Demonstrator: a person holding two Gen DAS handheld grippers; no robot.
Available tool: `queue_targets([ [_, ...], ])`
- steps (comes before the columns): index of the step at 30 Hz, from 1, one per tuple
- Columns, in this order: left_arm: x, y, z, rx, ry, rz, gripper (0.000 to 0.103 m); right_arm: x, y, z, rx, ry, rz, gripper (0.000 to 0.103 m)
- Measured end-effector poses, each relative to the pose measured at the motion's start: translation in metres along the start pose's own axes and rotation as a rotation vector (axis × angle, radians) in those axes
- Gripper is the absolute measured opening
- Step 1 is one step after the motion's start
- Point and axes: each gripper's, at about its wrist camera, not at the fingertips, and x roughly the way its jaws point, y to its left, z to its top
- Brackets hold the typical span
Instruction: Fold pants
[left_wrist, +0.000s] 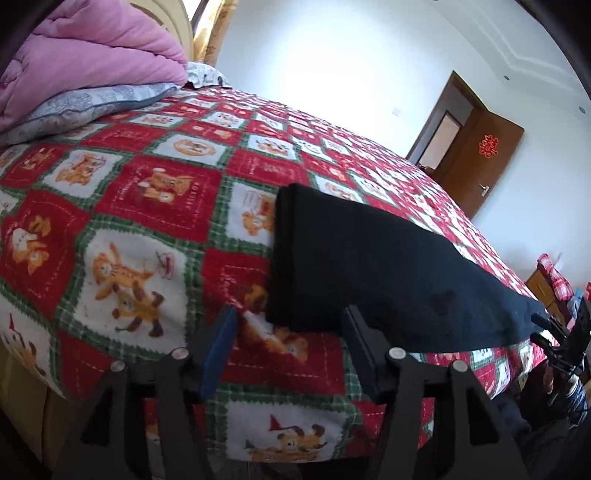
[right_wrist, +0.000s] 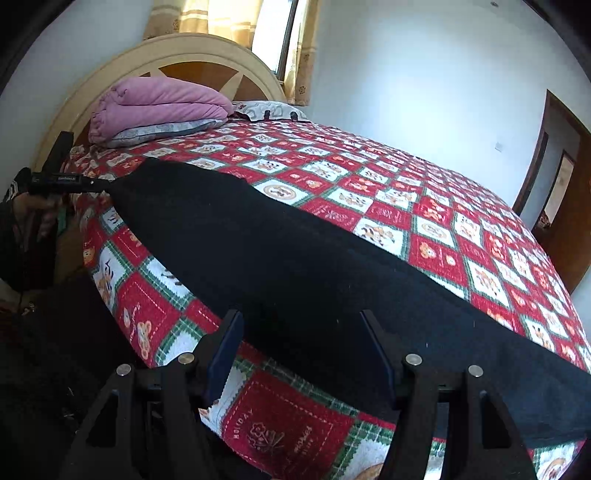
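Bed (right_wrist: 443, 229) (teddy-print blanket) carries black pants (right_wrist: 280, 258), pillow (right_wrist: 162, 131).

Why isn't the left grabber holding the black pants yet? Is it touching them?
Cannot tell. In the left wrist view the open left gripper has one finger overlapping the black pants; no plain gap or contact shows.

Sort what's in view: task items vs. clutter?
Job:
black pants, lying lengthwise near the bed edge
left gripper, open
right gripper, open

Just lying about:
pink quilt
grey pillow
patterned bedspread
headboard
door
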Motion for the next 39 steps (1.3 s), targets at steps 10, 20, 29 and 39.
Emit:
queue_targets([
  [10,0.006,-0.017,0.005,0.049,-0.016,0.023,0.042,0.004,-0.007,-0.003,0.060,0.004,0.005,0.064],
  [20,0.006,-0.024,0.004,0.083,-0.014,0.121,0.020,0.008,-0.002,-0.004,0.060,0.007,0.004,0.064],
  [29,0.005,-0.037,0.001,0.141,-0.043,0.199,0.028,0.009,-0.004,-0.006,0.067,0.007,0.002,0.064],
  [39,0.004,-0.039,0.000,0.140,-0.080,0.229,0.034,0.008,-0.001,-0.007,0.063,0.006,0.003,0.064],
])
